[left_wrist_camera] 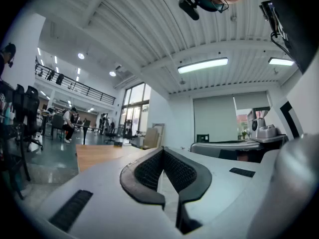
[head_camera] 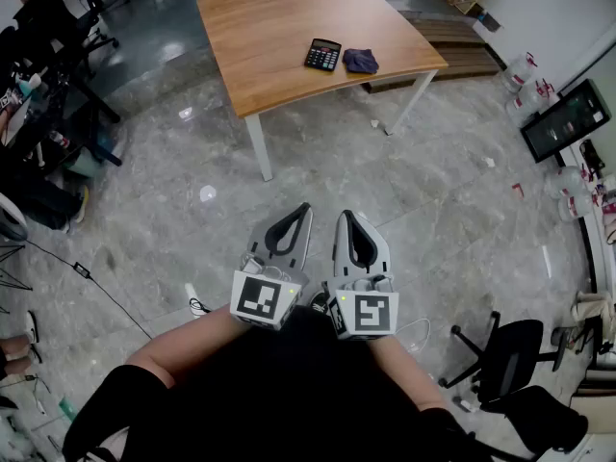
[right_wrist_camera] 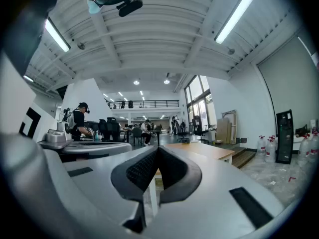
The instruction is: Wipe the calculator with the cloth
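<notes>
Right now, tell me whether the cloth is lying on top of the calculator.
No, the cloth lies on the table beside the calculator, not on it.

Probably a large open-plan office: a light wooden desk (head_camera: 279, 37), black swivel chairs (head_camera: 510, 354), grey polished floor (head_camera: 385, 191), people (right_wrist_camera: 144, 131) seated farther off.

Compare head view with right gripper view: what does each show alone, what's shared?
Head view only: the calculator and the cloth side by side on the wooden table, plus the left gripper. Right gripper view only: ceiling lights, the balcony railing, and its jaws meeting with nothing between. Shared: that table and the right gripper, shut.
</notes>
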Demonstrator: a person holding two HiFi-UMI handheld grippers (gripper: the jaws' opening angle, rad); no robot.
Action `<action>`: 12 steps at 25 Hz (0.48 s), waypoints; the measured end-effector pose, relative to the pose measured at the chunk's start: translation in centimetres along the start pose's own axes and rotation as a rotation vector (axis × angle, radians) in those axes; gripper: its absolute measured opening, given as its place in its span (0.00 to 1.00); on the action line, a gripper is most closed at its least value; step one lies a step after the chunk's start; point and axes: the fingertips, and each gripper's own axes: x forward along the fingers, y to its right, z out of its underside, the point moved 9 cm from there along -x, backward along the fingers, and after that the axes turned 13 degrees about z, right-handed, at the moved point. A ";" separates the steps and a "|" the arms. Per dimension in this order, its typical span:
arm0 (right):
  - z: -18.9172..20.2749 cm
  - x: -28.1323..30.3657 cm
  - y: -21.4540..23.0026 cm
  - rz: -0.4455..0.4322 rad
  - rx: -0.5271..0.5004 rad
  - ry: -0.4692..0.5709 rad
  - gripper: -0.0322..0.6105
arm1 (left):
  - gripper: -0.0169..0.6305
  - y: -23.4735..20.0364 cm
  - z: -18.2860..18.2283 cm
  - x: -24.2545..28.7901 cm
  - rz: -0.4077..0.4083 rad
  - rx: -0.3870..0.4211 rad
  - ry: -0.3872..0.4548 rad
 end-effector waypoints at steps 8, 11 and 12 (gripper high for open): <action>0.3 0.2 2.1 -0.020 0.013 -0.002 0.07 | 0.04 1.2 0.7 1.2 -0.033 0.003 -0.033; 0.3 0.0 3.5 -0.036 0.012 0.000 0.07 | 0.04 2.2 0.7 2.0 -0.056 -0.003 -0.032; 0.4 -0.1 4.0 -0.042 0.012 0.001 0.07 | 0.04 2.6 0.7 2.4 -0.057 0.005 -0.034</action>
